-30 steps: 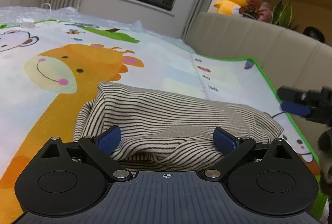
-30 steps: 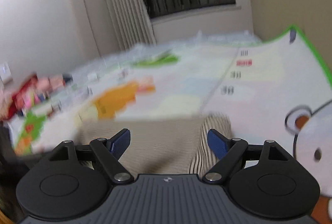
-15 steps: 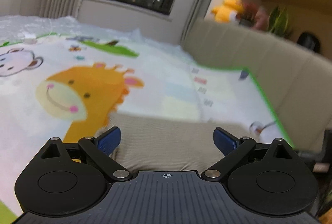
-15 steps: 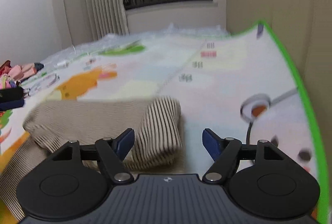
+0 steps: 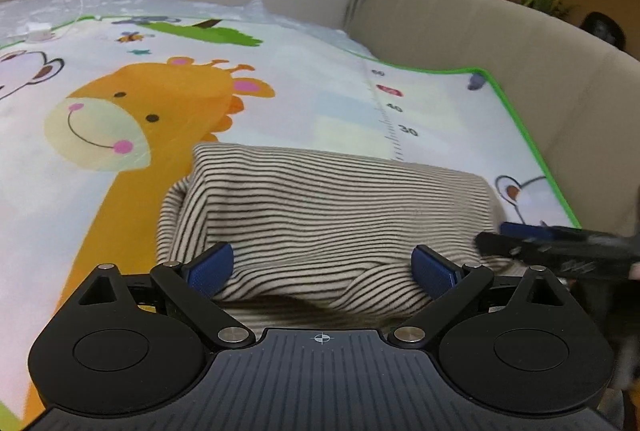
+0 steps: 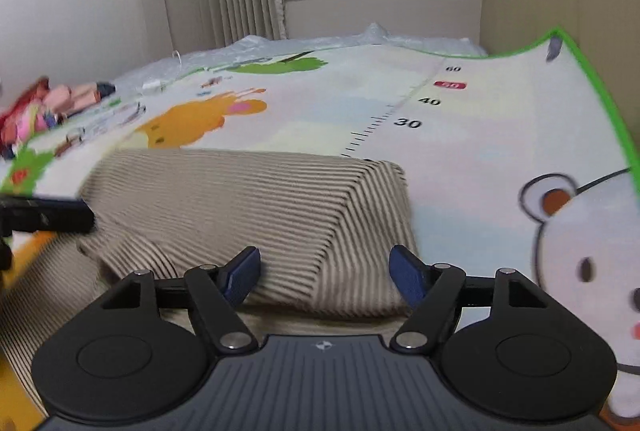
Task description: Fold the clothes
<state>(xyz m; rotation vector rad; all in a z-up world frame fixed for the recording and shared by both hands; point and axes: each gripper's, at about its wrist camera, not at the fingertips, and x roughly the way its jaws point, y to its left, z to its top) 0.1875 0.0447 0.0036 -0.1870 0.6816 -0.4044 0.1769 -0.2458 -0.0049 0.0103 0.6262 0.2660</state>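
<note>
Now folded into a thick bundle on the cartoon-printed play mat [image 5: 280, 103]: beige knit garment with thin dark stripes [image 5: 328, 207], long axis left to right. Just beyond both wide-spread, empty tools, left gripper [image 5: 322, 267] at its near left half, right gripper [image 6: 324, 277] at its near right corner.

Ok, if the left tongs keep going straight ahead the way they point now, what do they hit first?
Most likely the striped garment. The left tongs are open, and the folded fabric fills the gap right ahead of their fingers. Beyond it lies only the play mat. Depth is hard to judge through the fisheye.
</note>
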